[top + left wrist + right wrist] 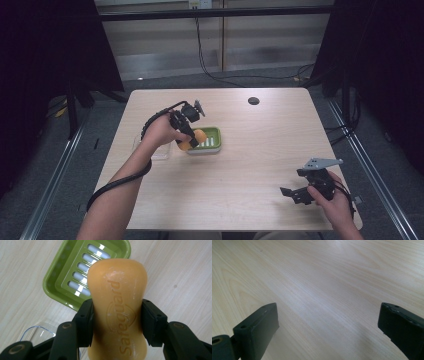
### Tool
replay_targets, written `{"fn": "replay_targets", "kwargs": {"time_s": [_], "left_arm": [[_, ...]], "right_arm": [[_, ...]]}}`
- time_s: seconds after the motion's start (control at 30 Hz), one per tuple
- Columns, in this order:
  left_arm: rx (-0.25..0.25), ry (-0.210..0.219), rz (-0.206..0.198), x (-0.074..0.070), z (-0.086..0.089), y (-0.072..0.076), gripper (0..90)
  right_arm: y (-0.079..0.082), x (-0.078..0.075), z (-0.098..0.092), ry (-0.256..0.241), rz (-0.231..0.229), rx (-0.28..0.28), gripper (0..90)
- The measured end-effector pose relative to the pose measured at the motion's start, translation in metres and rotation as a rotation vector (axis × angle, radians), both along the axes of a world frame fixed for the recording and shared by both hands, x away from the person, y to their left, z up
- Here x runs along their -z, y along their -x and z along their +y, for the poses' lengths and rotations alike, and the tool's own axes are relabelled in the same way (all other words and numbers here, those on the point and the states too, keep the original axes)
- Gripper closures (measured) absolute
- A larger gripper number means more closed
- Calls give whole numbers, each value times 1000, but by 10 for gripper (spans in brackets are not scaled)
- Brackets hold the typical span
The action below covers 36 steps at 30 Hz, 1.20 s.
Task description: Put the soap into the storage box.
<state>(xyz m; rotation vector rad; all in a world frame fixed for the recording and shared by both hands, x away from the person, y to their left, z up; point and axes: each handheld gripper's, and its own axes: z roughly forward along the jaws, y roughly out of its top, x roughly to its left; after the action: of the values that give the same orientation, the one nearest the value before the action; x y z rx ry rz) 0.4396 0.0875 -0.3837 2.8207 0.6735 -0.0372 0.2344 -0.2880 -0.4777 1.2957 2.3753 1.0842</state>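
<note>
The left gripper [187, 136] clamps an orange soap [117, 307] by its narrow waist, one black jaw pressed against each side. In the left gripper view the soap stands along the jaws with its embossed lettering facing the camera, its far end over the near edge of a green dish [72, 272]. The dish lies on the table [250, 165], slotted, with white showing through the slots. In the high view the soap [192, 140] sits at the dish's [212, 137] left end, held just above or at its rim; whether it touches cannot be told. A clear lid [37, 332] lies on the table beside the dish, on the person's left of it, partly hidden under the left hand [160, 131].

The right gripper [300, 192] rests low near the table's front right corner, well apart from the dish, held by the right hand [335, 197]. Its jaws stand wide, with bare wood between them in the right gripper view
</note>
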Motion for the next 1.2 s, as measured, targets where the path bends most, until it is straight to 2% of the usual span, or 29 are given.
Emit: {"fn": "replay_targets", "kwargs": {"time_s": [0.07,0.13,0.17,0.23,0.27,0.43,0.47,0.53,0.57,0.63,0.7,0.8,0.83,0.87,0.93,1.0,1.03,1.2], "left_arm": [[2,0,10,0,-1,-2,499],[4,4,-3,1,-2,-3,499],[9,-3,10,0,-3,-4,499],[18,-7,-4,1,-3,-5,499],[7,0,9,1,-4,-6,499],[25,-11,-3,3,-6,-9,499],[3,2,0,3,-7,-9,499],[28,-14,-1,3,-7,-11,499],[-2,5,-4,4,-8,-10,499],[25,-11,-4,3,-8,-13,498],[13,-6,1,4,-8,-13,499],[33,-13,-2,4,-9,-15,499],[9,-4,-7,5,-9,-15,499],[9,-4,-7,5,-9,-15,499],[35,-21,-2,5,-10,-17,499],[36,-26,3,5,-10,-18,499],[15,-12,-3,6,-11,-17,499],[27,-21,2,7,-12,-20,499]], "right_arm": [[0,0,0,-2,2,1,33],[0,0,0,-2,1,1,33],[0,0,0,-6,1,2,33],[0,0,-1,-5,0,2,33],[0,0,-1,-8,1,3,33],[0,0,-1,-6,1,-1,33],[0,0,-1,-4,-1,-2,33],[0,0,0,-4,2,-3,33],[0,0,0,-3,4,-3,33],[0,0,0,-3,4,-4,33],[0,0,0,-5,3,-5,33],[0,0,-1,-3,0,-4,33],[-1,0,0,-4,2,-4,33],[-1,0,0,-4,2,-4,33],[0,0,0,-3,3,-5,33],[0,0,0,-2,1,-6,33],[0,0,0,-3,2,-8,33],[0,0,0,-4,3,-4,33]]}}
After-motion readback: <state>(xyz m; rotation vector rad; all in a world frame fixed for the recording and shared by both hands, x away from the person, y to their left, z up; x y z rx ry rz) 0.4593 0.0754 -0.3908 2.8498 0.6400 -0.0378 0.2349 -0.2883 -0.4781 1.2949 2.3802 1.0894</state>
